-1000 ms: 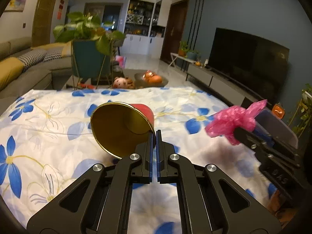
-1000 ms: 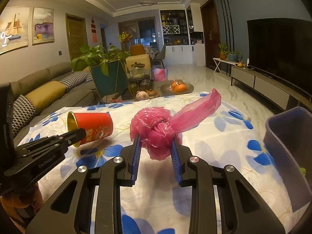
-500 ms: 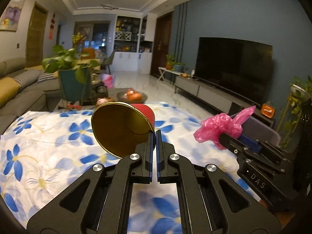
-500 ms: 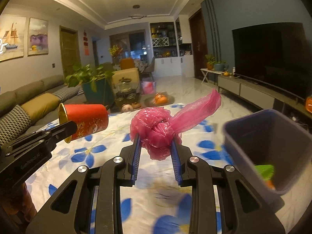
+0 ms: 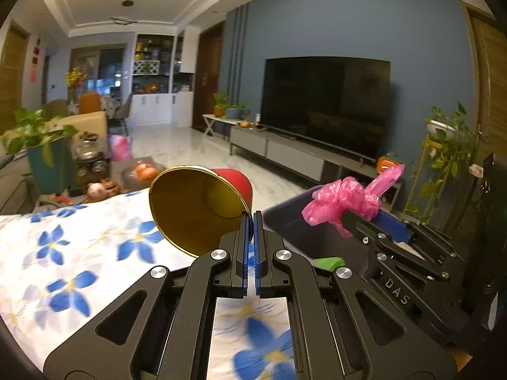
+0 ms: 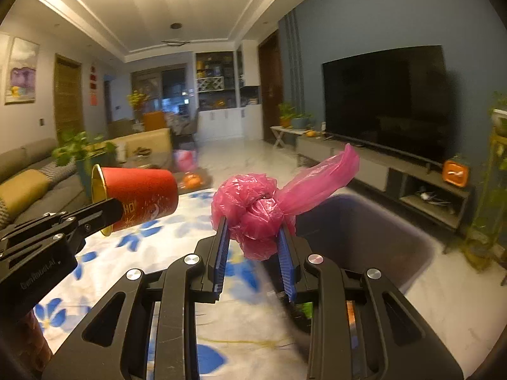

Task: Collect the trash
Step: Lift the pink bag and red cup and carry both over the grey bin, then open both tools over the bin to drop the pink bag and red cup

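Observation:
My left gripper [image 5: 252, 218] is shut on the rim of a red paper cup [image 5: 202, 205] with a gold inside, held on its side above the flowered tablecloth [image 5: 63, 253]. The same cup [image 6: 139, 196] shows at the left of the right wrist view, pinched by the left gripper [image 6: 111, 209]. My right gripper [image 6: 255, 231] is shut on a crumpled pink plastic bag [image 6: 253, 212], whose tail sticks up to the right. That bag [image 5: 345, 199] and the right gripper [image 5: 348, 218] hang over the grey bin [image 5: 294, 231]. Inside the bin [image 6: 380, 231] lies something green [image 5: 329, 262].
The bin stands at the table's right edge, over the marble floor [image 6: 459, 300]. A TV [image 5: 326, 104] on a low cabinet lines the blue wall. A sofa [image 6: 22, 183] and potted plant [image 5: 38, 145] are at the left; plants [image 5: 450, 158] stand at the far right.
Both grippers have swung to the right and risen a little, each keeping its load. The bin has come in under them, and the table has slid to the left of both views.

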A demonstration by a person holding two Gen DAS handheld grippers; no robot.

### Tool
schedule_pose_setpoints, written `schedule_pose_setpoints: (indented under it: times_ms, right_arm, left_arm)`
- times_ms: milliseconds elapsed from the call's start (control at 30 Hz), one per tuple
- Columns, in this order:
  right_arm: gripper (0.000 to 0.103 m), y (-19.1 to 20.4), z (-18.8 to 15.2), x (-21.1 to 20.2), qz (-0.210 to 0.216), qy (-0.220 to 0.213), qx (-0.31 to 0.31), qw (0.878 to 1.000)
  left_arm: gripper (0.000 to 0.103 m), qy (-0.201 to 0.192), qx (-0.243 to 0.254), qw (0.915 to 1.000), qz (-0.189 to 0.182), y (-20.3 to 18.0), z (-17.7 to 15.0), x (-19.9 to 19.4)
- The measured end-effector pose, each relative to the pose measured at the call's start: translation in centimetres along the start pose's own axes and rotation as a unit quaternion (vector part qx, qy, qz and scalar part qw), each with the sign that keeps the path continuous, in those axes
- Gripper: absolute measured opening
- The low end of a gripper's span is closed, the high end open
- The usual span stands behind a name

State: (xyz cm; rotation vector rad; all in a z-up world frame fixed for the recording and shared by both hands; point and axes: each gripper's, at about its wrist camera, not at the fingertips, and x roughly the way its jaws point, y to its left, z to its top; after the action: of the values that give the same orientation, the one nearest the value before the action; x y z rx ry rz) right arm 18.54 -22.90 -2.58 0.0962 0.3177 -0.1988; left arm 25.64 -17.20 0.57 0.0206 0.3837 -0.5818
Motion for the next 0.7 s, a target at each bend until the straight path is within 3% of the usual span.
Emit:
schedule_pose_setpoints:
  times_ms: [333, 700]
  right_arm:
    - [0.03, -5.4, 0.2, 0.7, -0.06, -0.011, 0.027, 0.998]
    - [0.031, -7.0, -0.6, 2.3, -0.076, -0.012, 0.033, 0.996]
  left_arm:
    - [0.002, 0.012, 0.023, 0.9979, -0.059, -5.1, 0.7, 5.2]
    - [0.002, 0.028, 0.04, 0.9929, -0.108, -7.6, -0.3, 9.3]
